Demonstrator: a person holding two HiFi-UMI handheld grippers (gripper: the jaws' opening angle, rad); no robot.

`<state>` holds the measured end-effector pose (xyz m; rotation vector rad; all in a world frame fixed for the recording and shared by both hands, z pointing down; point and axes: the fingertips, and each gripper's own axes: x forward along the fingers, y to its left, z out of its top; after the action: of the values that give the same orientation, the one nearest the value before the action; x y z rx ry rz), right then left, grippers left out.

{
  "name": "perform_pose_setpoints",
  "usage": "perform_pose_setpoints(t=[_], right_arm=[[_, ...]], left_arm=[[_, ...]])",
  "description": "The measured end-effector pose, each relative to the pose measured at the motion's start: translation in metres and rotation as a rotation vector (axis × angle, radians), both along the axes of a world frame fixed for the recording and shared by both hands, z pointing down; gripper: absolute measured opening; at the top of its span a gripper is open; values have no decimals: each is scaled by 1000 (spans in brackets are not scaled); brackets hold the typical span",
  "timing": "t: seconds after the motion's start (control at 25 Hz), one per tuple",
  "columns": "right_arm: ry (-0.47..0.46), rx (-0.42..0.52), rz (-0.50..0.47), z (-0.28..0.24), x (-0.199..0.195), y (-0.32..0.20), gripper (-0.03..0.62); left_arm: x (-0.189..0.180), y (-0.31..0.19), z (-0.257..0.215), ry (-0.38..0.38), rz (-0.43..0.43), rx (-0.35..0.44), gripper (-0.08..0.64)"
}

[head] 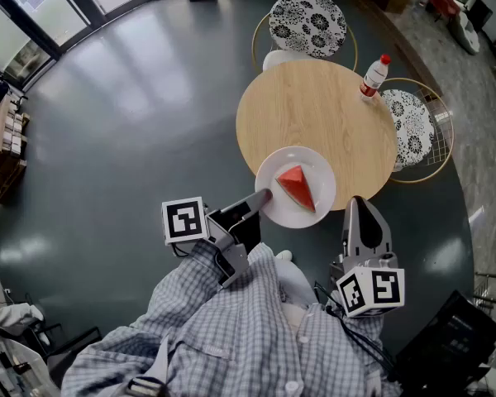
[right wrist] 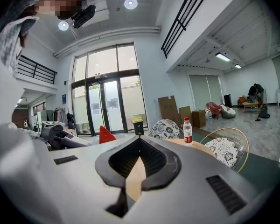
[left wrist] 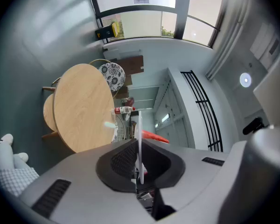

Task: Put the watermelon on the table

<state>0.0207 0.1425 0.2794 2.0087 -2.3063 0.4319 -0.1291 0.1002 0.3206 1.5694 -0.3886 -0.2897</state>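
The left gripper (head: 259, 198) was clamped on the rim of a round white plate (head: 274, 208). The plate carried the red triangular watermelon slice (head: 296, 186) over the near edge of the round pale-wood table (head: 314, 106). The right gripper (head: 360, 203), beside the plate, was closed on nothing.

The round light-wood tabletop (head: 314, 114) lies just ahead of the right gripper (head: 360, 203). A clear plastic bottle with red cap (head: 374, 77) stands upright at its far edge, well beyond that gripper.
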Motion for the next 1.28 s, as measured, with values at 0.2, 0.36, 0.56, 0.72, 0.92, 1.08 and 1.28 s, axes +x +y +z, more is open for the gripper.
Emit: perform_pose_setpoints(t=[0.2,0.36,0.56,0.72,0.92,1.08,1.28], right_arm=[[-10,-7,-1,2,2,1,8],[-11,-9,-3,2,2,1,8],[-57,-34,-21,3,-2,-1,8],[-231,-120,-79,13,-14,-4,9],[-374,-207,-87,23,-23,-6,11],[-476,-240,-96,33,-16,-7,90],[-506,-275,-107,39,-15,-6,92]], left_arm=[[0,0,3,25,-22,-27,21],[0,0,3,17,-23,-25,21],[-1,0,4,19,-29,-27,21],[0,0,4,17,-34,-27,21],[-1,0,3,14,-41,-25,21],[8,-1,8,12,-47,-23,21],[13,0,6,26,-48,-29,21]])
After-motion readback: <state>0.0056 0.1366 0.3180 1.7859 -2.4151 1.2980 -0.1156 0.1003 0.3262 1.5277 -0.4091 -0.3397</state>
